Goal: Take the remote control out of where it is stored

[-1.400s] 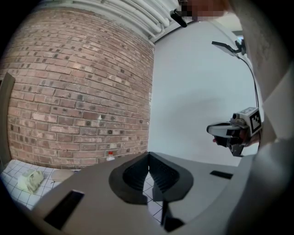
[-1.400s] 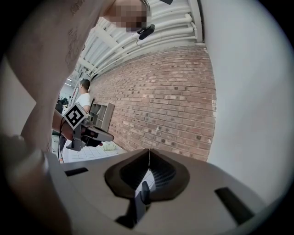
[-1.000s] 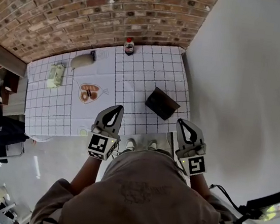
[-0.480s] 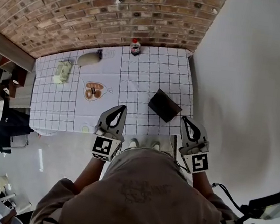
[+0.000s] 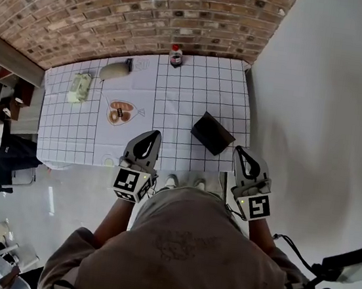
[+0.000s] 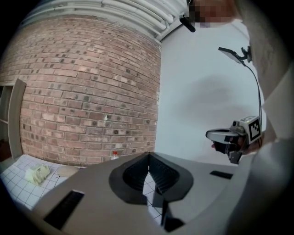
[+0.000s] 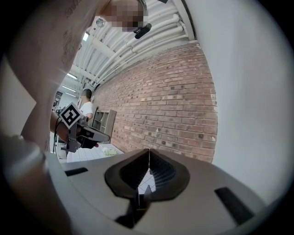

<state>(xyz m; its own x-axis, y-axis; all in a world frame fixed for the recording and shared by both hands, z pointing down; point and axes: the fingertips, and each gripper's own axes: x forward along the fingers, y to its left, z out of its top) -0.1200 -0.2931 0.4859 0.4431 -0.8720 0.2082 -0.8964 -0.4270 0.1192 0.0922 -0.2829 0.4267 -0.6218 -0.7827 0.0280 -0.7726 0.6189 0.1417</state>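
On the checked table [image 5: 202, 87] sit a dark box [image 5: 212, 133], bottle [image 5: 175, 55] and cloth [image 5: 79, 87].

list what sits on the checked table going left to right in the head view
pale green cloth → grey pouch → red-capped bottle → dark box

Dark box [image 5: 212, 133] lies askew on table [image 5: 195, 89], R side.

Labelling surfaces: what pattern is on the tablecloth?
The tablecloth is white with a dark grid; head view shows it best.
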